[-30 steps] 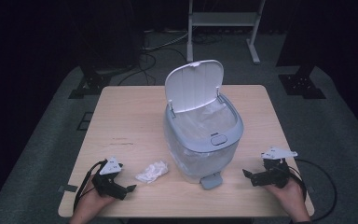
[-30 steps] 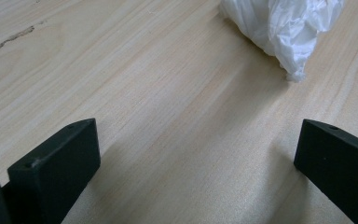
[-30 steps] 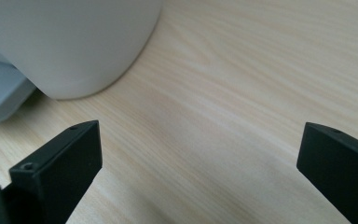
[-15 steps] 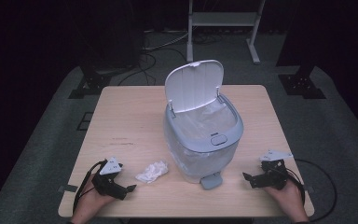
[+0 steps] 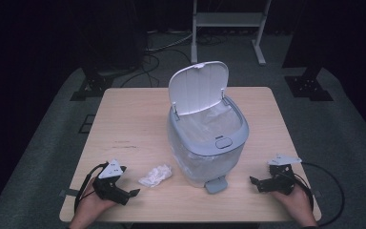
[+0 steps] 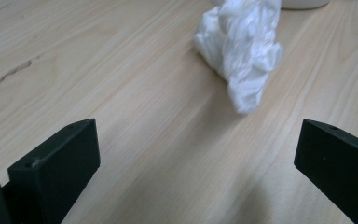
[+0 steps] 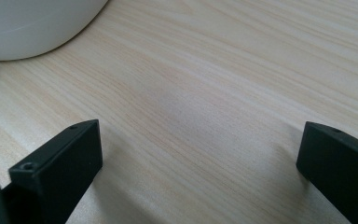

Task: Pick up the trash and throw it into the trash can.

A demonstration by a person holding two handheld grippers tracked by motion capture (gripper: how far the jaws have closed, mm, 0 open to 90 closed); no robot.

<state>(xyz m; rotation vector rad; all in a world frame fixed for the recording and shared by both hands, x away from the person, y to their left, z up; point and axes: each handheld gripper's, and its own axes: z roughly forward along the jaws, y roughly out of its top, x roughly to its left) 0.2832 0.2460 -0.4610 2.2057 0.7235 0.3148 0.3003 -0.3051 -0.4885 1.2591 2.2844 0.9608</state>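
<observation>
White crumpled tissue (image 6: 240, 49) and bin (image 5: 207, 138) bear no legible writing.

Left tongs (image 5: 132, 193) held low in left hand (image 5: 93, 205), jaws spread wide, nothing between them, aimed inward toward right tongs. Grey three-cornered plate on top, cable looping back behind the hand. Right tongs (image 5: 253, 181) held low in right hand (image 5: 293, 200), jaws likewise wide apart and empty, aimed inward toward left tongs. Grey plate on top, cable trailing out behind and to the outer side. Both sets well apart from each other, roughly level, facing one another. Forearms barely in view behind the tongs.
</observation>
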